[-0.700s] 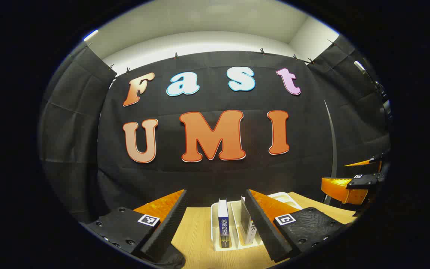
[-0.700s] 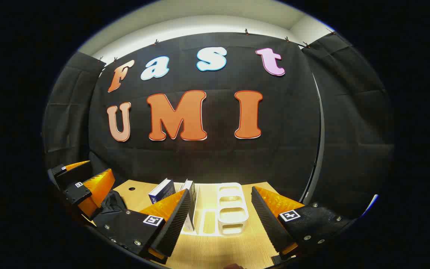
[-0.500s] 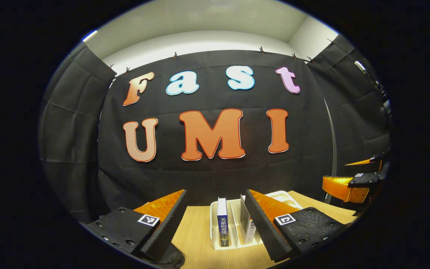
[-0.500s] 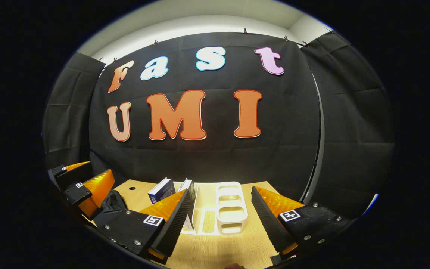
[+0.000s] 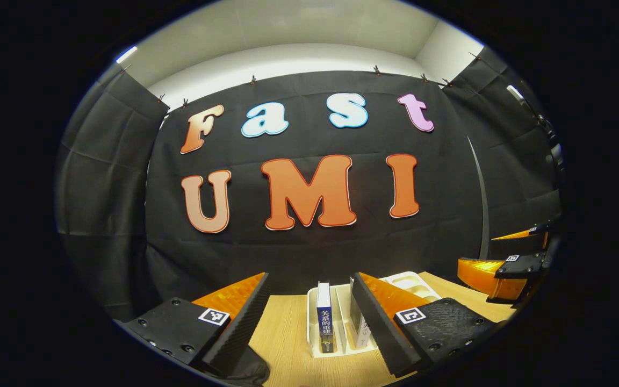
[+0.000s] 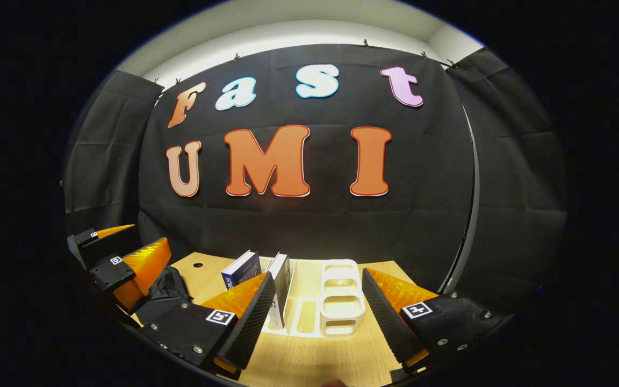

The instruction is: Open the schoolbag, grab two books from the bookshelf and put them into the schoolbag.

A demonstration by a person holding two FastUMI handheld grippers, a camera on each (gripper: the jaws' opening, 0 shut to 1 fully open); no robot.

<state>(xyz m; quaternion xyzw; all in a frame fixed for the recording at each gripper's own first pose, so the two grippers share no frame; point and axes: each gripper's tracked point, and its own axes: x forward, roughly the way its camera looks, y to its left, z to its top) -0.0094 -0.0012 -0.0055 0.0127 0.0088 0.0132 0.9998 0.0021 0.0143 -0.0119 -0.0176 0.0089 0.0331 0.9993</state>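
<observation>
Where ribbed claws [image 5: 309, 322] gape: moulded bookshelf [image 6: 339, 301].

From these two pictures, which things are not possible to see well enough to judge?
- Schoolbag: in the right gripper view, dark fabric behind the left tool; open or zipped, cannot tell. In the left gripper view the picture's bottom edge cuts it off.
- White book: in the left gripper view, one finger of the left tool covers most of it.
- Blue book: only the spine and top show.
- Bookshelf: its front corner sits behind the right tool's finger.
</observation>
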